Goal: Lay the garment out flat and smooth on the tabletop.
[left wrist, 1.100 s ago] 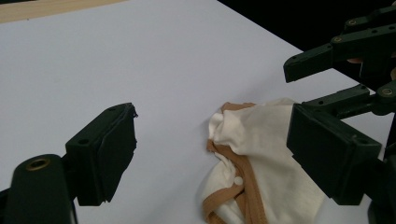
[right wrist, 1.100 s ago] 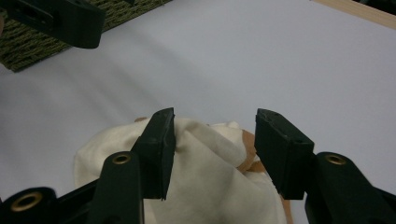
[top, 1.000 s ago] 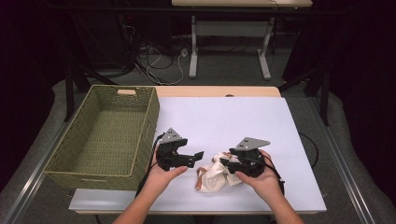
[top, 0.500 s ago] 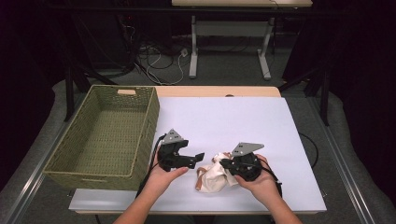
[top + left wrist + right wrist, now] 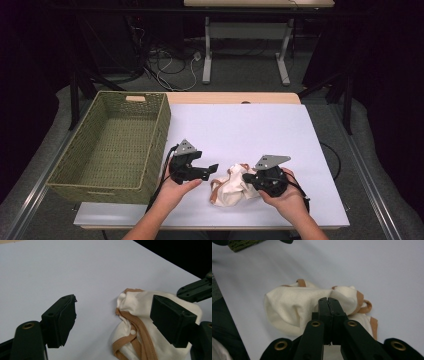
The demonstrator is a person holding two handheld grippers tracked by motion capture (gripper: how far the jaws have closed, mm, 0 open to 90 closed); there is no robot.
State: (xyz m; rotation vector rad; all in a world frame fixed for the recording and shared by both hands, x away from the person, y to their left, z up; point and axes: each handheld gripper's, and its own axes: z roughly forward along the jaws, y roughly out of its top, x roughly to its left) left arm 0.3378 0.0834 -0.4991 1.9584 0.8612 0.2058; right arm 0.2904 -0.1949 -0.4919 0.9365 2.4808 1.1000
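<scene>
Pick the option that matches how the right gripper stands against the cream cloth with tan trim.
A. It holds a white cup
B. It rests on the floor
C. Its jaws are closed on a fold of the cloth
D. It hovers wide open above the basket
C: in the right gripper view the right gripper has its jaws pressed together at a fold of the cream cloth, which lies on the white table.

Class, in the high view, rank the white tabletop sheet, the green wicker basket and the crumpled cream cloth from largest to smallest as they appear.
1. white tabletop sheet
2. green wicker basket
3. crumpled cream cloth
No two look alike; the gaps are plain.
</scene>
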